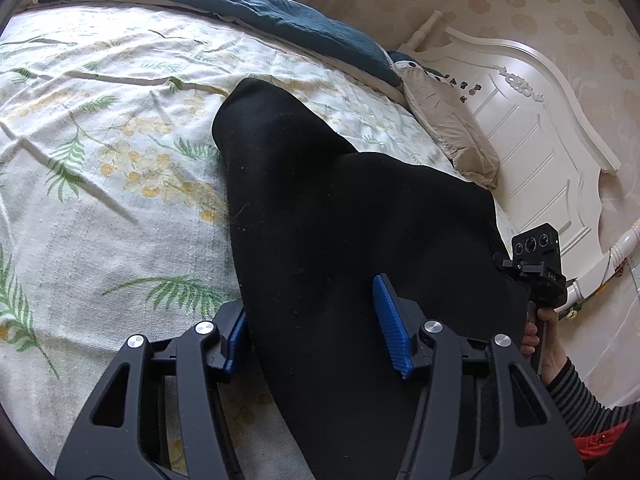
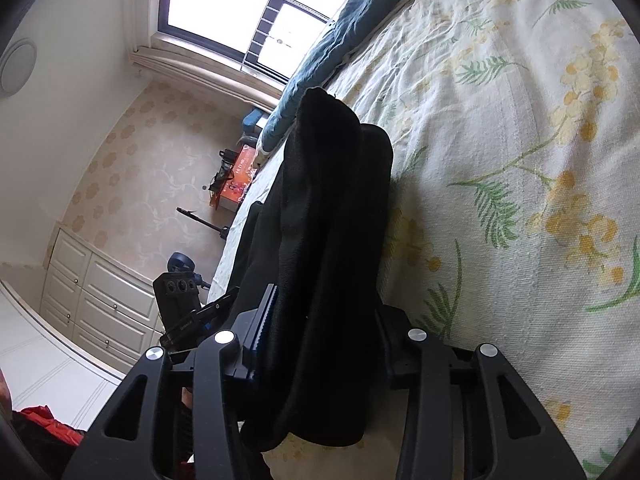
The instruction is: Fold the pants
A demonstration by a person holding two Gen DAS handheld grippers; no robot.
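The black pants (image 1: 320, 216) lie on the bed, on top of a sheet (image 1: 100, 140) with green leaves and yellow flowers. In the left wrist view the pants stretch away from the camera, and the far end looks rounded and folded over. The cloth runs right between the two fingers of the left tongs (image 1: 318, 332). The left tongs are spread wide. One blue pad (image 1: 390, 326) stands on top of the black cloth, and the other blue pad (image 1: 239, 332) sits at the left edge of the pants, partly hidden. The pads are not squeezing the cloth.

In the right wrist view the pants (image 2: 328, 240) stand up in a thick bunch between the fingers of the right tongs (image 2: 320, 344). The cloth fills the gap and hangs down past the fingers toward the camera. The ridged pad on the left presses on the cloth. The other finger is hidden behind the pants, so the right tongs look like they are pinching the bunch.

A dark blue blanket (image 1: 224, 4) lies along the far side of the bed. A tan pillow (image 1: 448, 128) leans by the white headboard (image 1: 532, 128). The right tongs' black body (image 1: 538, 268) shows at the right edge of the pants, held by a hand (image 1: 540, 340) in a striped sleeve. A window (image 2: 248, 8) and white drawers (image 2: 100, 300) show in the right wrist view.
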